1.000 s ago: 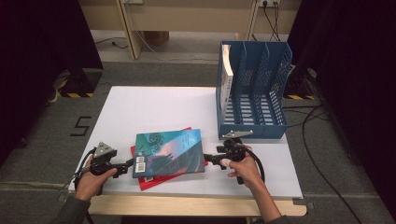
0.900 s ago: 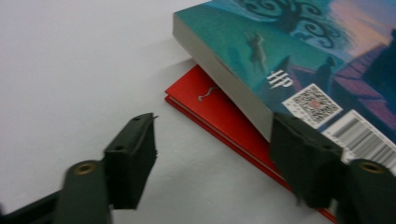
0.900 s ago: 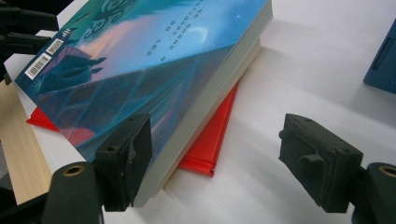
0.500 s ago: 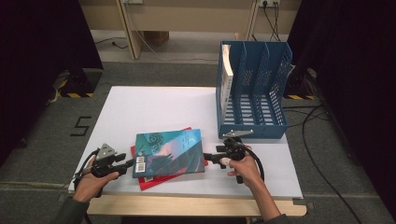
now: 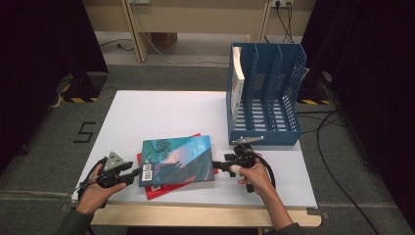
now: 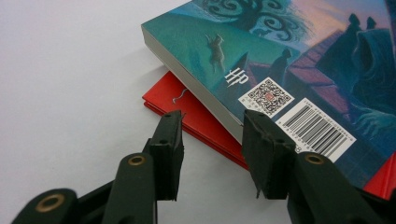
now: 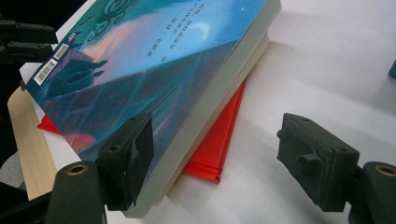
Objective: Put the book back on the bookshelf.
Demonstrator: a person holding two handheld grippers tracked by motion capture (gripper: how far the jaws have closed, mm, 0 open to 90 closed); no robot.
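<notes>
While teal book (image 5: 177, 160) lies on red book (image 5: 166, 188), my left gripper (image 5: 131, 174) clamps teal book's left edge; my right gripper (image 5: 224, 165) gapes wide at its right edge.

Thick book (image 5: 177, 159) on thin book (image 5: 169, 190), table (image 5: 161, 112) front; file rack (image 5: 264, 95) behind right.

We could read none of the small print on the thick teal paperback book (image 5: 177, 160), and the barcode label's (image 6: 315, 131) digits were too fine. The thin red book (image 5: 169, 188) lay mostly covered beneath it. In the right gripper view the far jaws of the left gripper (image 7: 21, 39) ran off the frame's edge. The pale book (image 5: 238, 83) standing in the blue plastic file rack (image 5: 266, 93) showed only its edge.
</notes>
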